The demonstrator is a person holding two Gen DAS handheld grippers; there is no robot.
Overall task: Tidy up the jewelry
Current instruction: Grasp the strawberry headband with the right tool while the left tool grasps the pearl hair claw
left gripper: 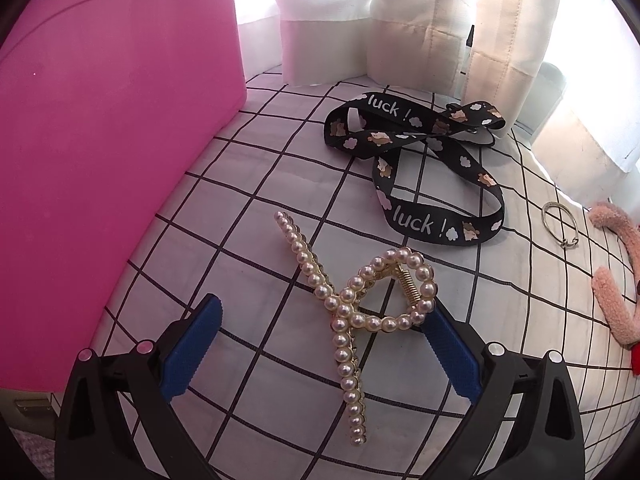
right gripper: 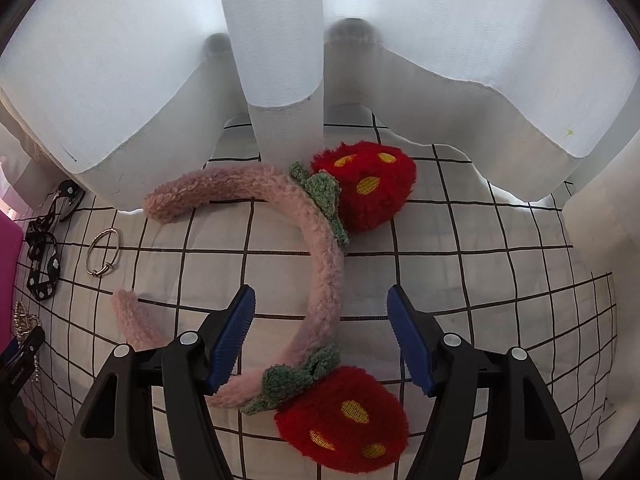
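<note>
Pearl hair claw (left gripper: 352, 312) flat, long axis toward the pink box (left gripper: 112, 160).

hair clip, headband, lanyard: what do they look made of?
Hair clip: glossy faux-pearl beads on a gold-toned, probably metal, frame with a coil spring. Headband: fuzzy pink plush, red fleecy strawberries. Lanyard: flat woven black ribbon, printed, matte.

Only readable txt I've got: "luck !" in white letters, twice on the black woven lanyard strap w/ little bear and cloud prints (left gripper: 416, 160), once on its far loop, once on the near loop, seen from my left tong cam. In my right cam the same strap shows letters too small to read.
</note>
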